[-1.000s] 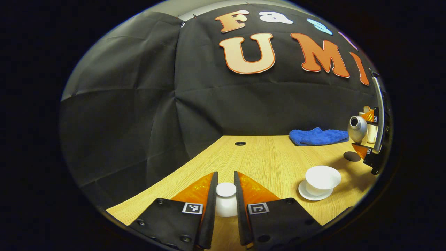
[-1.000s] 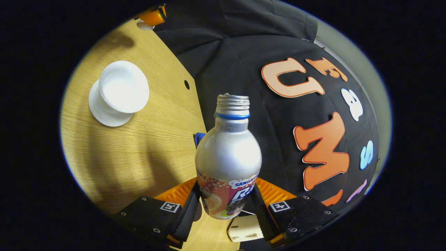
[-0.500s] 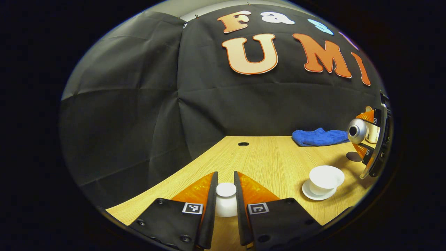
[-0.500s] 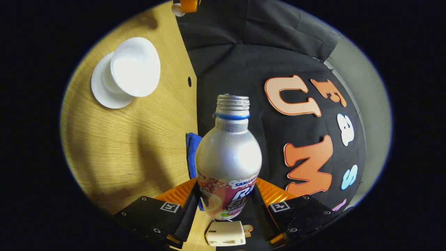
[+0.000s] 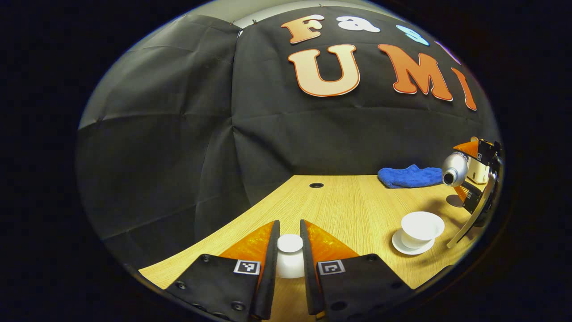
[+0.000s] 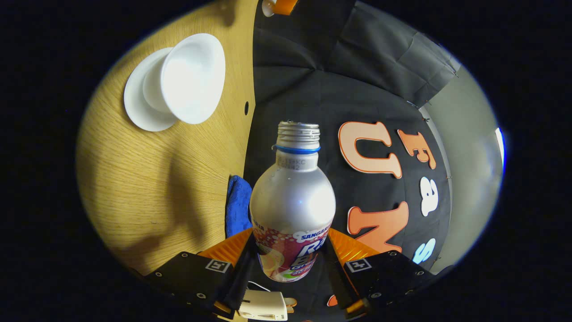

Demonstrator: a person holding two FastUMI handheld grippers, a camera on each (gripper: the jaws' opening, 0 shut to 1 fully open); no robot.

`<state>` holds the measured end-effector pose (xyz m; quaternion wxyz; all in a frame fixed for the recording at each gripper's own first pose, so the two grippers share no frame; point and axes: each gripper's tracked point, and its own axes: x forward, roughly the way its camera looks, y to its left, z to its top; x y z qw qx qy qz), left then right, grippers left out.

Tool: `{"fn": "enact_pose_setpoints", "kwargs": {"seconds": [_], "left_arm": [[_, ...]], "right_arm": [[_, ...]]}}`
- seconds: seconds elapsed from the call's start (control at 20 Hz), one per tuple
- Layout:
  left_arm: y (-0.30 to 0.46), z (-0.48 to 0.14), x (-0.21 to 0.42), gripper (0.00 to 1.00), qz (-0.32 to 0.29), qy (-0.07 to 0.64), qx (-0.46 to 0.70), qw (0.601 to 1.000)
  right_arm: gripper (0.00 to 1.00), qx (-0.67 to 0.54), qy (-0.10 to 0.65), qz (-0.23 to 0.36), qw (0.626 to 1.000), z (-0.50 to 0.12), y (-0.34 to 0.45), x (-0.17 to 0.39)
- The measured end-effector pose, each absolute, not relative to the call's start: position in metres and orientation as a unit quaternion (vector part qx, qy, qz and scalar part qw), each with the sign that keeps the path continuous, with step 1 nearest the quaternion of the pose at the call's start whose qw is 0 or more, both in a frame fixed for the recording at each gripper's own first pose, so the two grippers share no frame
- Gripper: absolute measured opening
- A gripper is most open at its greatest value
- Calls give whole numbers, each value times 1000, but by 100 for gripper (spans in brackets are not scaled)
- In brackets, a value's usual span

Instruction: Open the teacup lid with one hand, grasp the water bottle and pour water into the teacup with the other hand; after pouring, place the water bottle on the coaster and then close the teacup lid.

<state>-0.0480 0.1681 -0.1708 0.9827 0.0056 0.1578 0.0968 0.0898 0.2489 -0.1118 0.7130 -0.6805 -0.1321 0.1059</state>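
Wooden table (image 5: pixel 339 205) under both tools. Left gripper (image 5: pixel 289 250) clamps teacup lid (image 5: pixel 289 255), lifted clear. Teacup (image 5: pixel 422 228) open, ahead and to right of lid. Beyond teacup, right gripper (image 6: pixel 288 264) squeezes water bottle (image 6: pixel 292 210), tipped over, neck aimed cupward. No stream visible; pouring, coaster, re-lidding remain.

The table (image 5: pixel 339 205) is light wood with a small round hole (image 5: pixel 316 185) near its back edge, ahead of the left gripper (image 5: pixel 289 250). A white saucer (image 5: pixel 402 247) lies on the wood, ahead and to the right of that gripper, and a white teacup (image 5: pixel 421 226) stands on it. Farther back on the right lies a crumpled blue cloth (image 5: pixel 409 176). A dark round coaster (image 5: pixel 453 201) lies flat on the wood beyond the cup, near the right edge.
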Motion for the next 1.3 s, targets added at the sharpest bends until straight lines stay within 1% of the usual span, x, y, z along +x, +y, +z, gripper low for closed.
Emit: {"fn": "enact_pose_setpoints", "kwargs": {"seconds": [0.35,0.4,0.45,0.6,0.85,0.9,0.95,1.3], "left_arm": [[174,-169,-53,33,100,155,3,983],[175,-167,-53,29,101,155,3,983],[175,-168,-53,33,100,155,2,983],[177,-167,-55,33,102,154,0,983],[177,-165,-55,33,101,153,0,983],[177,-166,-54,37,100,153,0,983],[176,-166,-53,33,100,154,1,983],[177,-159,-56,33,100,150,6,984]], "right_arm": [[78,-707,-167,89,681,-96,255,92],[78,-711,-170,88,677,-95,256,92],[78,-714,-174,88,673,-95,256,92],[78,-725,-186,82,658,-89,255,94],[78,-729,-195,79,651,-81,255,95],[78,-730,-196,80,649,-80,255,97],[78,-731,-197,82,648,-80,256,96],[78,-742,-215,84,630,-67,259,102]]}}
